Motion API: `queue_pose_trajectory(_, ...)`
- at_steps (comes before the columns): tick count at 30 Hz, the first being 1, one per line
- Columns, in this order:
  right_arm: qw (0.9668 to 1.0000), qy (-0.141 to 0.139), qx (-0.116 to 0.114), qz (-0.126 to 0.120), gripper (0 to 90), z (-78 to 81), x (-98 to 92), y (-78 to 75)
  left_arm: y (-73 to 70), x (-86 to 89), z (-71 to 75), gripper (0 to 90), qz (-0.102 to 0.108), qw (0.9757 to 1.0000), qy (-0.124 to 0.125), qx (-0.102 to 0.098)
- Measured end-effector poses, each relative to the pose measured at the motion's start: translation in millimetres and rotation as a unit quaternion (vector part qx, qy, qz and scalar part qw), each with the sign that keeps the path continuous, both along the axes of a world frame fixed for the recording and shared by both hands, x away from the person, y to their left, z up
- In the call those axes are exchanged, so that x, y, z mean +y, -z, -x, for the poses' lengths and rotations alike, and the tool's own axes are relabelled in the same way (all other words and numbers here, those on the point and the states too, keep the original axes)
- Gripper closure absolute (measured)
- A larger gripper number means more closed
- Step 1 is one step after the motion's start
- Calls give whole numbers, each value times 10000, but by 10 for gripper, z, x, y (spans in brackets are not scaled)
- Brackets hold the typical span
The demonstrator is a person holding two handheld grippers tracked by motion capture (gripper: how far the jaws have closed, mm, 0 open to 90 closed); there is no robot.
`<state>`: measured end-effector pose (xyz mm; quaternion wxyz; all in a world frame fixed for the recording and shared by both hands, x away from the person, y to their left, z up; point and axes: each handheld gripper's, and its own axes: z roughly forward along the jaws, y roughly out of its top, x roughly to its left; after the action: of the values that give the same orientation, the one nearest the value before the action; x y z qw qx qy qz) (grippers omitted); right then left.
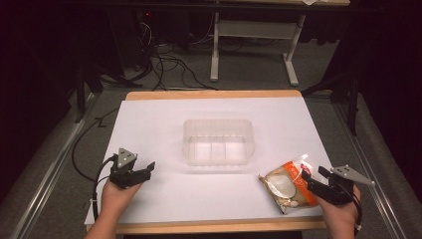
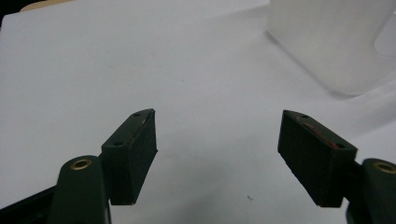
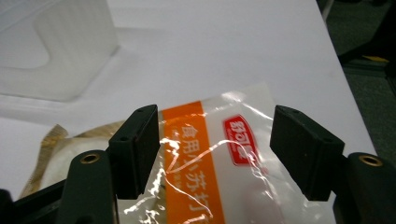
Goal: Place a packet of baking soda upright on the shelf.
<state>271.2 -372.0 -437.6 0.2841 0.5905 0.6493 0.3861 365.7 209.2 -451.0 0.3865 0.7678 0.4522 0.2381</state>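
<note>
bare white sheet (image 1: 164, 129) around left tongs (image 1: 148, 169), clear tub (image 1: 217, 142) mid-table, packet (image 1: 287, 184) between right tongs (image 1: 307, 177)

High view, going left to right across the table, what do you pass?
Left tool → clear plastic container → snack packet → right tool, open at the packet's right end.
</note>
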Motion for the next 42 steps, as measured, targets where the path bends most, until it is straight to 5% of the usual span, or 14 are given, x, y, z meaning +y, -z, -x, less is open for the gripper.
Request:
queue_pose_trajectory(12,9959,662,565,-251,303,179,-405,184,-11,-193,-103,286,40,9997,220,-17)
queue_pose_trajectory(24,9906,704,1070,-485,306,230,-465,309,-23,-285,-138,286,55,9991,431,-28)
queue_pose_trajectory(30,9906,510,1050,-708,374,260,-443,297,-24,-293,-142,287,110,9989,464,-21)
queue_pose_trajectory(42,9951,-66,712,-676,534,284,-292,198,-12,-314,-147,287,70,9986,525,0)
